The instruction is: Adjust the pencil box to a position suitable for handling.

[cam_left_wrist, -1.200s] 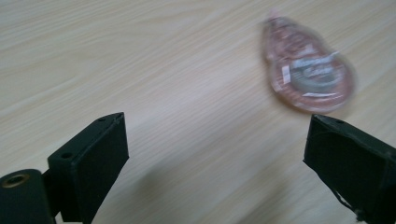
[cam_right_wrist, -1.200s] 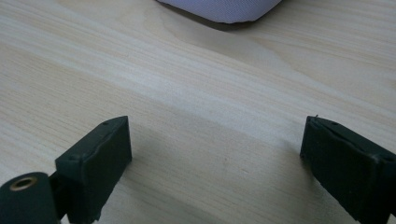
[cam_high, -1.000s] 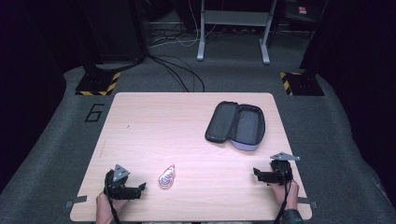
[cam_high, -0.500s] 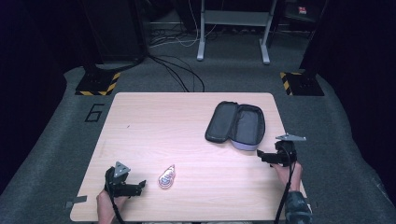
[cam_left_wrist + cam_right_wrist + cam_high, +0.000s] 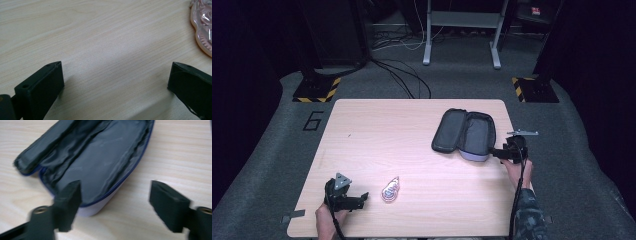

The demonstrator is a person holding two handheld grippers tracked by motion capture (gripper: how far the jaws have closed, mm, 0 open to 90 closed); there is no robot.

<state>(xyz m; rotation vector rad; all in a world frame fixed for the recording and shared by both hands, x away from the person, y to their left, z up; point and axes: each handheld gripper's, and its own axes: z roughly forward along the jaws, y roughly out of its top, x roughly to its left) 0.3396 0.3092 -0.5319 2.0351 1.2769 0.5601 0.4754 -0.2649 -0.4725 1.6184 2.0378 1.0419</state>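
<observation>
Right gripper is closing in on the open pouch near the table's right edge. A second ago it was sitting back at the near-right corner; now its jaws are spread wide, one over the pouch's near rim, nothing gripped yet. Looks like it's going for that rim to steady or grab the case. Left gripper is idling by the near-left corner, jaws wide and empty, hardly moved. Pink trinket is lying just beside it, untouched, likely the next thing headed for the pouch.
</observation>
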